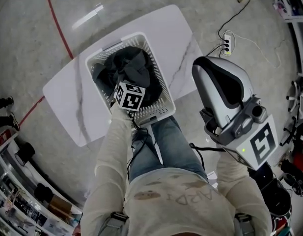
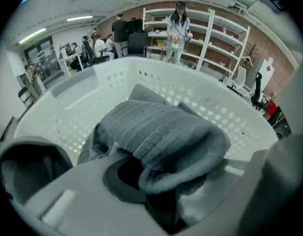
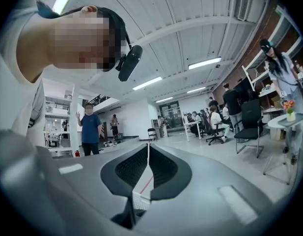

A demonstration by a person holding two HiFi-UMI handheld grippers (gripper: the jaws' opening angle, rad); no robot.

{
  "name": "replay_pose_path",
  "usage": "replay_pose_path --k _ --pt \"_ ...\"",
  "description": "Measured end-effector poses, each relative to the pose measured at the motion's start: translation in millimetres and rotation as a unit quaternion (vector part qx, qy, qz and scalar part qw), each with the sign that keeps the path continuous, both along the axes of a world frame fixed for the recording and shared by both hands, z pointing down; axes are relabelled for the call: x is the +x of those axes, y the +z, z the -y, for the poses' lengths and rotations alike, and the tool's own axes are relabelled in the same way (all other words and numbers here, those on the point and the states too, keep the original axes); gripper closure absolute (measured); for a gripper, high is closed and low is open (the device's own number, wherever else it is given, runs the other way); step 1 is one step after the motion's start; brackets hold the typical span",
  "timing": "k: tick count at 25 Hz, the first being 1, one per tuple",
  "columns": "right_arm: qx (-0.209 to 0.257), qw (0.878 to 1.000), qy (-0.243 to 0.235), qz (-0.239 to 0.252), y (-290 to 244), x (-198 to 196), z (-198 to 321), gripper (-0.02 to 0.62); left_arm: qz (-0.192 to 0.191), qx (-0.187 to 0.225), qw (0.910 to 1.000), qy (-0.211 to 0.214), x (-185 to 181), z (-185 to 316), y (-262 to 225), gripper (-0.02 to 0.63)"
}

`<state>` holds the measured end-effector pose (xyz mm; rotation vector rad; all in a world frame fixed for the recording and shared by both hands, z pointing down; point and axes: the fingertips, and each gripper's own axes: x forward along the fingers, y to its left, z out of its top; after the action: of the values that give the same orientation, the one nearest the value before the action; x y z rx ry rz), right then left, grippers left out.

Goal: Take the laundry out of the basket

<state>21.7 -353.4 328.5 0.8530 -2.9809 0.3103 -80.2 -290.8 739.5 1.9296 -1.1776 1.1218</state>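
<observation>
Here, white table (image 1: 68, 97) on grey floor (image 1: 23, 43) — L hand-held gripper (image 2: 151, 186) clamps laundry (image 2: 161, 132), R hand-held gripper (image 3: 148, 154) closed.

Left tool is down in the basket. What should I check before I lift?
1. Left tool shut on the grey ribbed garment: ok, the cloth bulges up from between the jaws.
2. Only that garment caught, none of the other laundry: cannot tell.
3. Gripped cloth apart from the perforated wall of the white basket: ok.
4. Right tool shut, empty and held away from the basket: ok.
5. Bare table beside the basket for setting the garment down: ok.
</observation>
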Motion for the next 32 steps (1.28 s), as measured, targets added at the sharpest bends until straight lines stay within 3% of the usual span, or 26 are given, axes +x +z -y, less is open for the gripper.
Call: replay_pose_path --k 9,19,25,29,32 --pt "0.021 1.000 -0.003 0.004 -42 -12 -31 0.560 -0.053 0.103 0.9929 -0.027 -8 -11 -127 0.508" --pt "0.029 0.999 -0.028 0.009 -72 -54 -60 0.560 -0.099 0.201 0.9721 -0.069 -37 -31 -265 0.508" --pt "0.026 0.998 -0.055 0.008 -83 -99 -81 0.560 -0.118 0.271 0.9517 -0.083 -69 -45 -344 0.508" --pt "0.026 0.997 -0.072 0.006 -98 -139 -101 0.560 -0.130 0.319 0.9341 -0.094 -107 -61 -401 0.508" --pt "0.028 0.996 -0.080 0.009 -104 -141 -115 0.561 -0.139 0.355 0.9188 -0.101 -110 -75 -439 0.508"
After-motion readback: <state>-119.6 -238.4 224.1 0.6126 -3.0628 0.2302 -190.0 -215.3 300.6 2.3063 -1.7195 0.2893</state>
